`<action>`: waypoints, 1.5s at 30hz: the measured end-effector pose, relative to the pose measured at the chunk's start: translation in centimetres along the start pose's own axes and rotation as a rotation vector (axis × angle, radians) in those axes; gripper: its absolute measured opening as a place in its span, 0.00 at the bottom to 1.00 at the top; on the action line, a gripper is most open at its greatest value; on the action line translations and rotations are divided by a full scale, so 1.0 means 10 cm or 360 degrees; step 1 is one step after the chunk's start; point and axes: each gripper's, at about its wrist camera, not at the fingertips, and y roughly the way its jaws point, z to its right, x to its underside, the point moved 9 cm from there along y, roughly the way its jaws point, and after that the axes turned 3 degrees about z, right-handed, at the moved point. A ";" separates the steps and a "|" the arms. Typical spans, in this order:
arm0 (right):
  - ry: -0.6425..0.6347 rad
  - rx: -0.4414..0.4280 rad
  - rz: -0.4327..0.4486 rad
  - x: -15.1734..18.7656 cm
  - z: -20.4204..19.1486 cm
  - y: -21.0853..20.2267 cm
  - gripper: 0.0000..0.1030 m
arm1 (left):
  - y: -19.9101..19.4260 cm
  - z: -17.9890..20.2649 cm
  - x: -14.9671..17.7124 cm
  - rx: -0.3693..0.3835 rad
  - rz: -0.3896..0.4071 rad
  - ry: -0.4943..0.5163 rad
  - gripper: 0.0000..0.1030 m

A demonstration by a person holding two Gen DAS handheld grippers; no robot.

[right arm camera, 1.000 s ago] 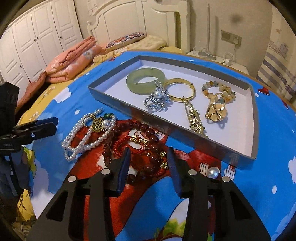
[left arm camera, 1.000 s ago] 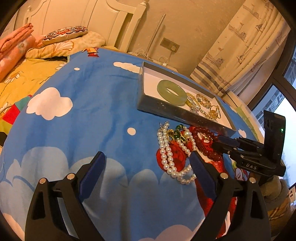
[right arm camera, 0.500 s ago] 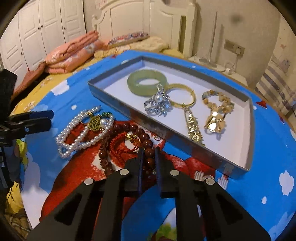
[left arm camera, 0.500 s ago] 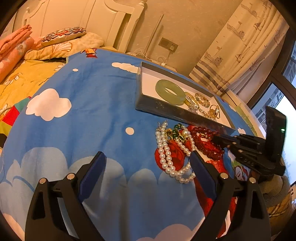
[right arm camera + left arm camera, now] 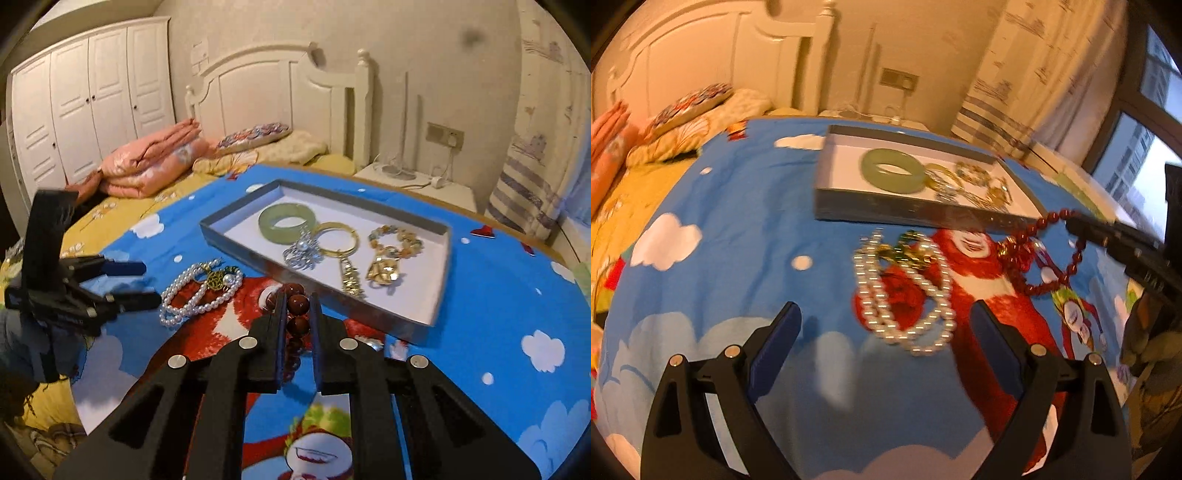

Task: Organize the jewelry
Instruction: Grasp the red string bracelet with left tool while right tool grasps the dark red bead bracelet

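Observation:
My right gripper (image 5: 297, 301) is shut on a dark red bead bracelet (image 5: 298, 304) and holds it lifted above the blue cloth; in the left wrist view the bracelet (image 5: 1047, 254) hangs from the right gripper (image 5: 1071, 223) near the tray's front right corner. The grey tray (image 5: 436, 295) holds a green jade bangle (image 5: 287, 223), a silver brooch (image 5: 303, 253), a gold ring charm (image 5: 340, 242) and a beaded bracelet (image 5: 395, 242). A pearl necklace with a gold and green piece (image 5: 905, 291) lies on the cloth. My left gripper (image 5: 886, 328) is open and empty just before the pearls.
The cartoon-print blue cloth (image 5: 738, 258) covers a round table. A bed with pillows (image 5: 258, 136) and folded pink blankets (image 5: 151, 166) lies behind. A curtain (image 5: 1027, 74) and window (image 5: 1137, 158) are at the right. A white wardrobe (image 5: 85, 107) stands at far left.
My right gripper closed on the red bead bracelet and lifted it off the cloth toward the tray. My left gripper stayed open and moved a little closer to the pearls.

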 end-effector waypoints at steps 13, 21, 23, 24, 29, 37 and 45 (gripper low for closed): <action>0.0142 -0.0077 0.0186 -0.06 0.18 -0.70 0.12 | 0.25 0.80 -0.11 0.0191 -0.0043 0.0217 0.89; 0.0199 0.0018 0.0197 0.06 0.39 -0.87 0.12 | 0.51 1.29 -0.18 0.0297 -0.0100 0.0348 0.88; 0.0218 0.0025 0.0200 0.09 0.43 -0.88 0.12 | 0.59 1.44 -0.20 0.0328 -0.0113 0.0389 0.88; 0.0224 0.0027 0.0202 0.10 0.45 -0.89 0.12 | 0.64 1.52 -0.20 0.0328 -0.0123 0.0423 0.84; 0.0256 0.0047 0.0223 0.13 0.56 -0.95 0.12 | 0.82 1.75 -0.24 0.0323 -0.0155 0.0522 0.69; 0.0309 0.0050 0.0250 0.19 0.70 -1.00 0.12 | 1.15 1.94 -0.21 0.0357 -0.0280 0.0542 0.31; 0.0331 0.0032 0.0260 0.21 0.75 -1.00 0.12 | 1.16 1.90 -0.20 0.0288 -0.0278 0.0565 0.31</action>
